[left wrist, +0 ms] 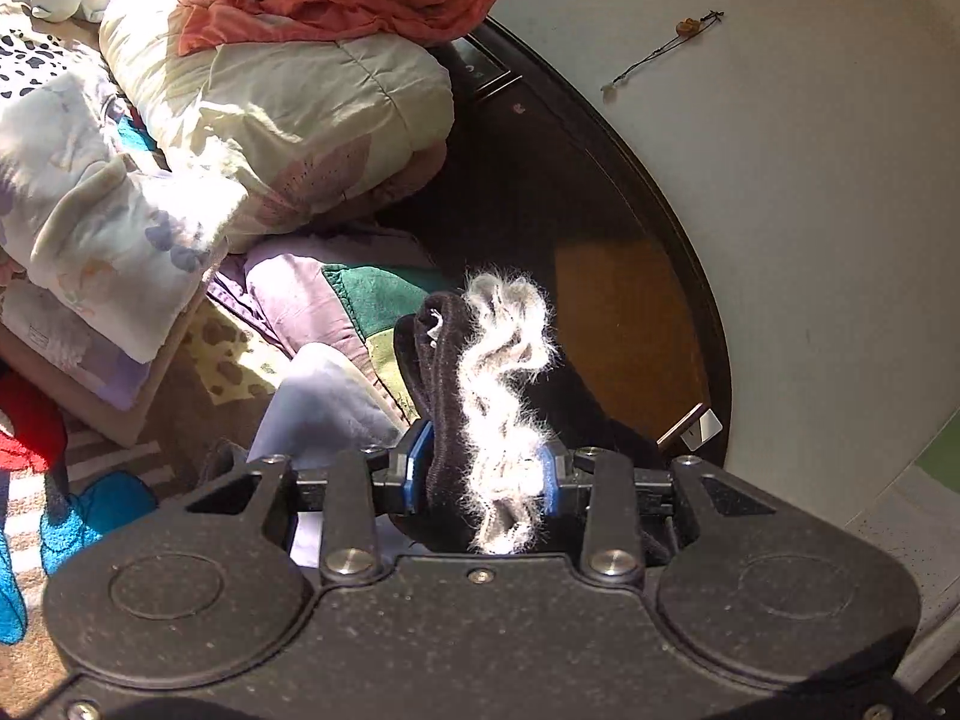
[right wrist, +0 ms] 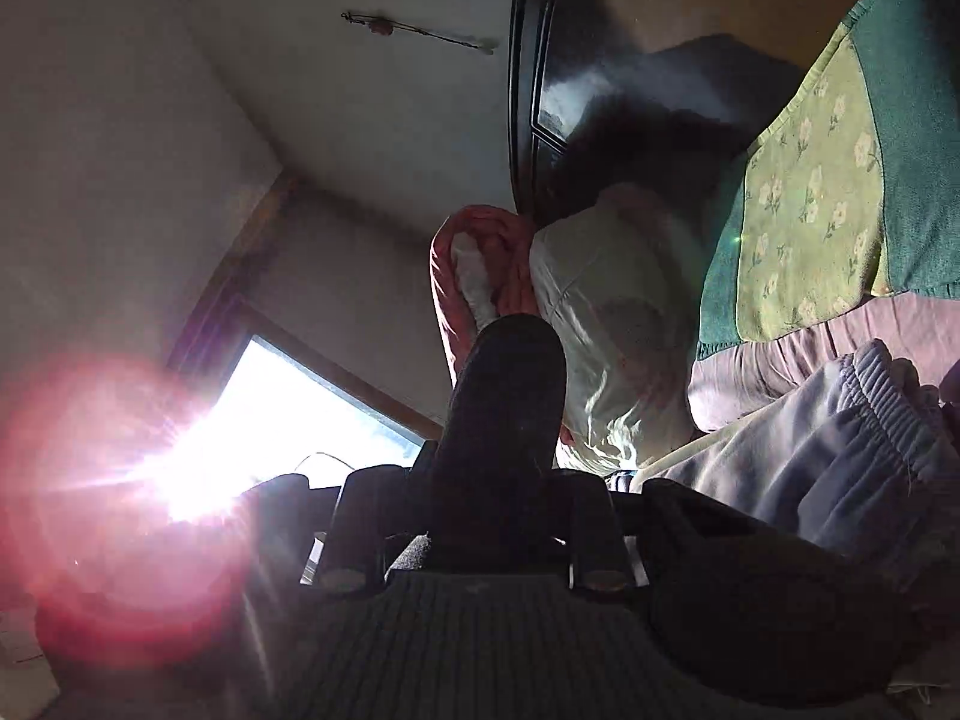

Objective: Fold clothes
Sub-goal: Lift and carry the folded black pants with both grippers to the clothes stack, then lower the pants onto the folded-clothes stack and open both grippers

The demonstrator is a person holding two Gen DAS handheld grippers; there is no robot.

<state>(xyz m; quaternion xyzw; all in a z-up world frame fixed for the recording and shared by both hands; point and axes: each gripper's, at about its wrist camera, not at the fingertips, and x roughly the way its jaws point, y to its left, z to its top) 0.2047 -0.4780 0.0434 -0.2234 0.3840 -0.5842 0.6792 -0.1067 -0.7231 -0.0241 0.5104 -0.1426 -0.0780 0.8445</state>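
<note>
The left gripper [left wrist: 480,474] had its fingers clenched on a black garment with a white fuzzy lining [left wrist: 474,396], raised above the bed. The right gripper [right wrist: 495,492] likewise grasped the dark fabric [right wrist: 510,396], near folded quilts [left wrist: 288,102].

— Where is there room to pass?
— Right, along the bare wall [left wrist: 810,210] beyond the dark headboard [left wrist: 600,192].
— And left?
— Blocked: stacked quilts [left wrist: 270,108] crowd the bed there.
</note>
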